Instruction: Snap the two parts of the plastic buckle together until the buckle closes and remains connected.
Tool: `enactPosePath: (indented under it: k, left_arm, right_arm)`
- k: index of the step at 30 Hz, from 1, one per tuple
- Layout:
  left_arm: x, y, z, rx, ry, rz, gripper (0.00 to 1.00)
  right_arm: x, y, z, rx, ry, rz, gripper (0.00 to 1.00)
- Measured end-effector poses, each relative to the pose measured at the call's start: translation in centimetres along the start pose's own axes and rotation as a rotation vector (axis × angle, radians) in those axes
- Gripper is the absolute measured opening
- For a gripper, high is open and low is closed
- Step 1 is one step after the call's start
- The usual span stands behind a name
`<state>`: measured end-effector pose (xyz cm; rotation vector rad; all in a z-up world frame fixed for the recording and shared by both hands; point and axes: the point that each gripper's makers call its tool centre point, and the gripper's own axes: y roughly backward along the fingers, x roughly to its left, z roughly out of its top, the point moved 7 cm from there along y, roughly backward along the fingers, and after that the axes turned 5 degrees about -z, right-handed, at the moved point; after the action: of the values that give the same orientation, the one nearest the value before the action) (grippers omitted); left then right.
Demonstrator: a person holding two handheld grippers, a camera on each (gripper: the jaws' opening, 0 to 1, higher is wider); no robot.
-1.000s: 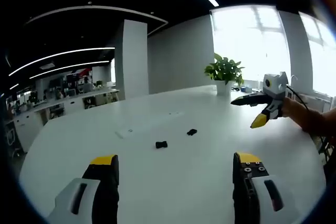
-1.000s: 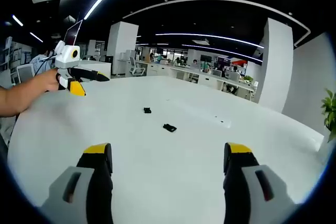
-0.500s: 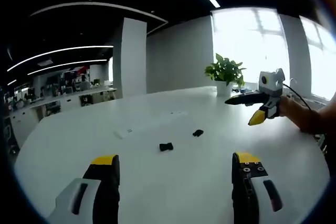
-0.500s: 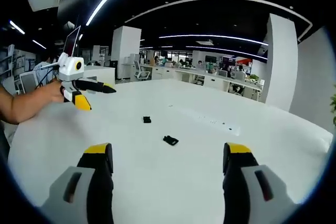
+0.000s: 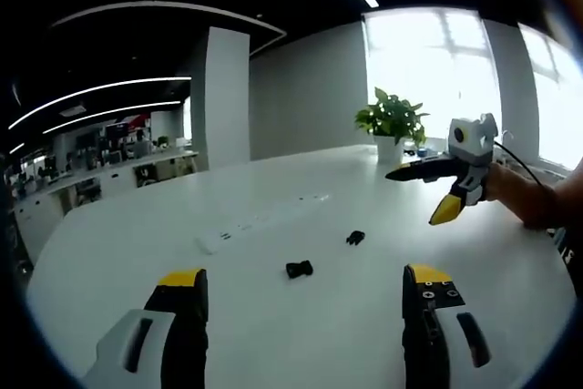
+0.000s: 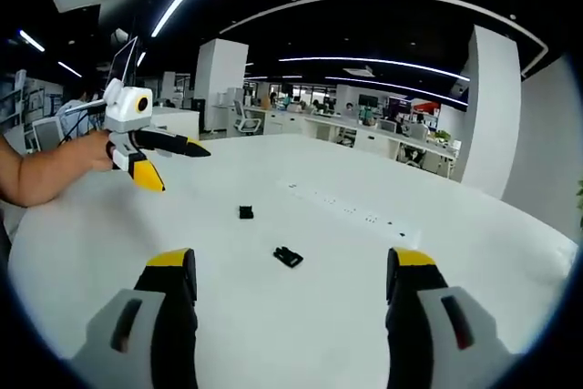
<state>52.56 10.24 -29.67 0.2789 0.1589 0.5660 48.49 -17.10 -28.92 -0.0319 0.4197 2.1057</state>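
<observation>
Two black buckle parts lie apart on the white counter [image 5: 273, 225]: nearer part [image 5: 299, 269], farther part [image 5: 355, 238]. The left gripper view alone shows a potted plant [image 5: 390, 125]. Left tongs [image 5: 305, 293] and right tongs [image 6: 284, 275] gape wide, empty. Both have drawn closer to the parts than a second ago.

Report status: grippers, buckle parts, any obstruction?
Left gripper and right gripper open, empty, above the table. Two buckle parts apart, unconnected. Nothing in the way.
</observation>
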Motion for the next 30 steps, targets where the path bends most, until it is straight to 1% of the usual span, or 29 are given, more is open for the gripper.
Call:
enactPosePath:
  k: [1,6,8,10,15,20,26,30]
  left_arm:
    - [0.0,-0.1,0.1,0.001,0.001,-0.002,0.89]
    - [-0.2,-0.9,0.6,-0.001,-0.004,-0.017,0.89]
    - [-0.1,-1.3,0.6,0.013,-0.016,-0.016,0.89]
    - [0.2,-1.6,0.6,0.02,-0.018,-0.016,0.89]
    - [0.4,-2.3,1.1,0.012,0.012,-0.036,0.89]
    - [0.6,-3.0,1.6,0.008,0.006,-0.046,0.89]
    - [1.4,-3.4,1.5,0.02,0.011,-0.046,0.9]
    - [1.8,-3.4,1.4,0.023,0.017,-0.041,0.9]
  right_arm:
    - [0.0,0.0,0.0,-0.003,-0.003,-0.001,0.84]
    - [-0.2,0.1,0.2,-0.003,0.001,0.001,0.84]
    - [-0.2,0.0,0.3,-0.006,0.007,0.0,0.84]
    - [-0.3,-0.4,0.4,-0.006,0.013,0.001,0.84]
    - [-0.2,-1.3,0.5,0.004,0.03,0.009,0.81]
    - [0.1,-1.5,0.5,0.006,0.032,0.025,0.81]
    - [-0.2,-2.2,0.6,0.014,0.033,0.028,0.81]
    - [-0.3,-2.9,0.8,0.017,0.051,0.029,0.8]
